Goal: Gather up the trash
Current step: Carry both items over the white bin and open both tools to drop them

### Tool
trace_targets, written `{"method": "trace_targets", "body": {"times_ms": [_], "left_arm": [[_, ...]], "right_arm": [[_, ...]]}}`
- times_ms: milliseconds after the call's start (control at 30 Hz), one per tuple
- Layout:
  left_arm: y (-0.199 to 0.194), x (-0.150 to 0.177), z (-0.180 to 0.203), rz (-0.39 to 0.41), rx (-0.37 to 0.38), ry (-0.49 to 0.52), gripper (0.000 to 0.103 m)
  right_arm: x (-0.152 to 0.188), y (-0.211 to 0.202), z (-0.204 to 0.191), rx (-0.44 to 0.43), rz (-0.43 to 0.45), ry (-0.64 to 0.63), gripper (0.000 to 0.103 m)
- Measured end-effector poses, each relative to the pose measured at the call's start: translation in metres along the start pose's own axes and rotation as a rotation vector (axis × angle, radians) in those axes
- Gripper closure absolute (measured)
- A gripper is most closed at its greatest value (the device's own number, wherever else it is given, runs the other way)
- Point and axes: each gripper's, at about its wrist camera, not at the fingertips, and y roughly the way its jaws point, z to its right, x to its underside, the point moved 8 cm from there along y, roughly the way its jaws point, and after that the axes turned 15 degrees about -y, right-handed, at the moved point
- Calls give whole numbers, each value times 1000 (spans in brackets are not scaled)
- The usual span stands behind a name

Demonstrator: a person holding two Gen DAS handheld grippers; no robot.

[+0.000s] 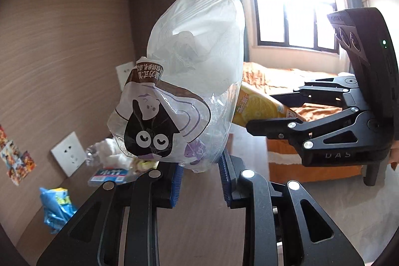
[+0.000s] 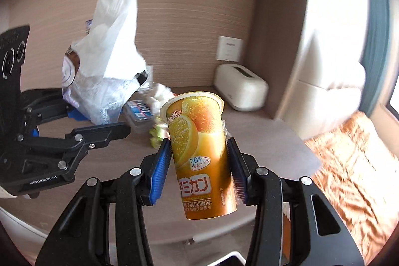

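Orange cup (image 2: 199, 154) clamped between right gripper (image 2: 198, 167) blue pads, tilted, held above desk (image 2: 269, 141). Left gripper (image 1: 199, 185) jaws spread wide around base of plastic bag (image 1: 197, 61); whether pads touch it, cannot tell. Bag stands upright, stuffed with wrappers. More trash (image 2: 159, 94) lies on desk behind, near white box (image 2: 240, 88). Blue wrapper (image 1: 56, 206) at desk's left.

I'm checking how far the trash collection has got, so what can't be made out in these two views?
- Plastic bag mouth: out of sight in both views.
- Orange cup in left wrist view: mostly behind the bag.
- Left tongs: fingers apart, grip on the bag unclear.
- Trash pile: blurred.
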Motion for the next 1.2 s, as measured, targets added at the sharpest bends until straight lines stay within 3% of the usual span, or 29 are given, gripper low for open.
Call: {"method": "trace_targets", "body": {"times_ms": [367, 600, 833, 1133, 1200], "left_arm": [[49, 33, 140, -96, 193, 84, 78], [87, 73, 188, -192, 252, 98, 78], [149, 143, 208, -305, 248, 87, 78], [232, 280, 207, -474, 218, 74, 78], [249, 317, 202, -513, 214, 71, 72]], "right_arm": [[121, -65, 84, 160, -112, 191, 56], [200, -81, 111, 181, -192, 298, 56], [290, -51, 119, 147, -286, 370, 56], [424, 38, 88, 16, -408, 445, 56], [456, 61, 76, -14, -429, 465, 54]]}}
